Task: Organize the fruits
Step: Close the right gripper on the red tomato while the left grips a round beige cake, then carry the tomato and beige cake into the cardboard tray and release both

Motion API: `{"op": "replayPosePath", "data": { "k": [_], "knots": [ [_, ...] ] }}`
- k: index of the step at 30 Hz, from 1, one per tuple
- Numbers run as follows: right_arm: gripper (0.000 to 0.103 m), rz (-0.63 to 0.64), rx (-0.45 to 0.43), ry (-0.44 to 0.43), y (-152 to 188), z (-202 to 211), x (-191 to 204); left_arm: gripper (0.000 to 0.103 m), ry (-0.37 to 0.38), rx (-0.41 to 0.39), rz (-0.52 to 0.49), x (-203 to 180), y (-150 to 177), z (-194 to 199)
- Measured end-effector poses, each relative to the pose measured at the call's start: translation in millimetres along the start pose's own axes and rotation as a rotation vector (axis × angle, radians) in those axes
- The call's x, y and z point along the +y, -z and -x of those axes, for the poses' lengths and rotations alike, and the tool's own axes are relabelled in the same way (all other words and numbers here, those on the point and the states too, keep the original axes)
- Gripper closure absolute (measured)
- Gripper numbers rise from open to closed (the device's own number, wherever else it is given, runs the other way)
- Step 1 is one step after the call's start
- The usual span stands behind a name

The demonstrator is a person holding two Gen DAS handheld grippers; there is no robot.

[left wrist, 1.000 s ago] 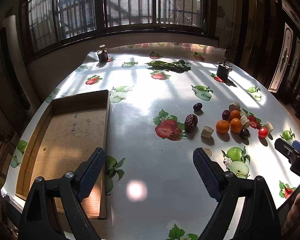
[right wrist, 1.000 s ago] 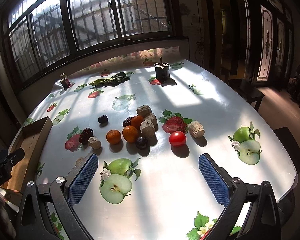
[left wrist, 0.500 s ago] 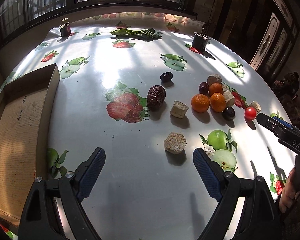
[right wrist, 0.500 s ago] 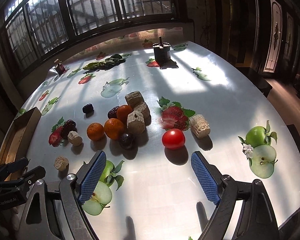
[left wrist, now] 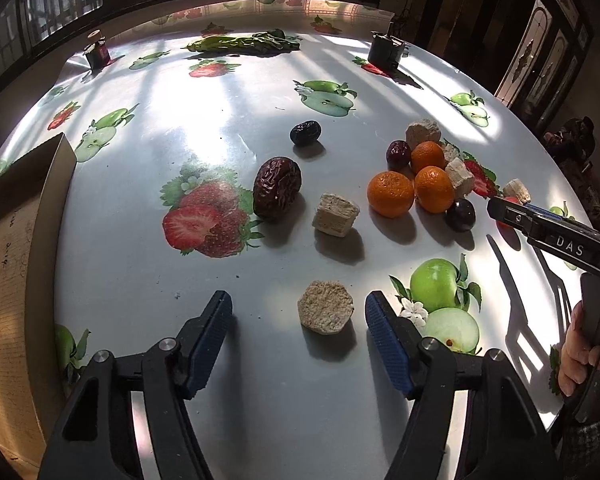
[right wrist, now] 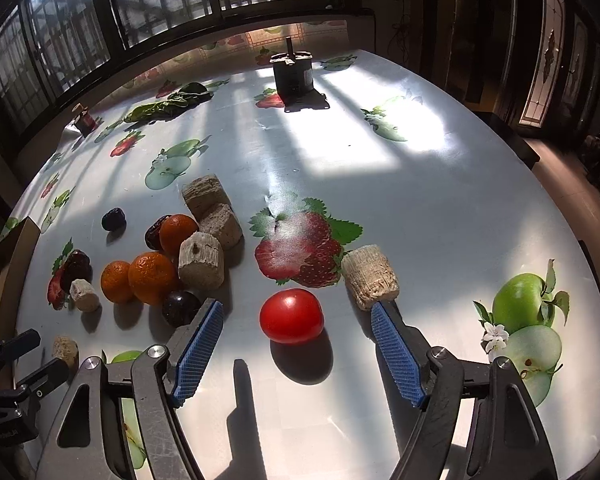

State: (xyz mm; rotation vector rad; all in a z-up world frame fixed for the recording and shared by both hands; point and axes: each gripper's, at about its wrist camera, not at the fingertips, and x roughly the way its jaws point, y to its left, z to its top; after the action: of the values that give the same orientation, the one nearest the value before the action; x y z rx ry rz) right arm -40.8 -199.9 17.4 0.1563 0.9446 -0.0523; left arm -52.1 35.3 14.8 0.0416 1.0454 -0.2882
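My left gripper [left wrist: 298, 312] is open, its jaws either side of a round beige cake piece [left wrist: 326, 312] on the table. A big wrinkled date [left wrist: 277, 192], a beige cube [left wrist: 335, 215], three oranges [left wrist: 391, 193], dark plums [left wrist: 461, 214] and more cake pieces lie beyond. My right gripper [right wrist: 296, 320] is open around a red tomato [right wrist: 291, 315], without touching it. A beige cake cylinder [right wrist: 371, 277] lies by its right fingertip. The oranges [right wrist: 153, 277] and a dark plum [right wrist: 180, 308] sit to the left.
A cardboard box [left wrist: 16, 248] lies at the table's left edge. A dark metal block [right wrist: 293, 74], a small jar [left wrist: 98, 54] and leafy greens [left wrist: 242, 44] stand at the far side. The tablecloth [right wrist: 420, 184] has printed fruit pictures.
Both grippers have moved forward and lower. The left one now brackets the round cake piece. The right one now brackets the tomato.
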Motion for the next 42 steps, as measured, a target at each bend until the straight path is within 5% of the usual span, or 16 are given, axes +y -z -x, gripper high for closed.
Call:
{"op": "replayPosePath", "data": {
  "k": [4, 8, 10, 19, 27, 35, 38, 42],
  "knots": [
    [0.032, 0.016, 0.005, 0.0, -1, -7, 5, 0.046, -0.055, -0.016, -0.068, -13, 3, -3],
    [0.055, 0.043, -0.003, 0.044, -1, -10, 8, 0.077, -0.077, -0.022, -0.075, -13, 5, 1],
    [0.066, 0.044, -0.006, 0.05, -1, -9, 8, 0.077, -0.053, -0.018, -0.044, -6, 6, 4],
    [0.068, 0.021, -0.041, -0.048, 7, 34, 13, 0.076, 0.006, -0.133, 0.08, 27, 18, 65],
    [0.068, 0.112, -0.133, -0.233, 9, 110, 72, 0.076, 0.065, -0.278, 0.146, 75, 29, 162],
    [0.068, 0.296, -0.241, -0.46, -35, 188, 190, 0.076, -0.174, -0.354, 0.142, 162, -26, 256],
    [0.067, 0.345, -0.257, -0.526, -61, 199, 240, 0.076, -0.286, -0.322, 0.141, 198, -59, 253],
    [0.067, 0.406, -0.216, -0.553, -74, 167, 304, 0.076, -0.332, -0.27, 0.188, 244, -75, 211]
  ]
}}
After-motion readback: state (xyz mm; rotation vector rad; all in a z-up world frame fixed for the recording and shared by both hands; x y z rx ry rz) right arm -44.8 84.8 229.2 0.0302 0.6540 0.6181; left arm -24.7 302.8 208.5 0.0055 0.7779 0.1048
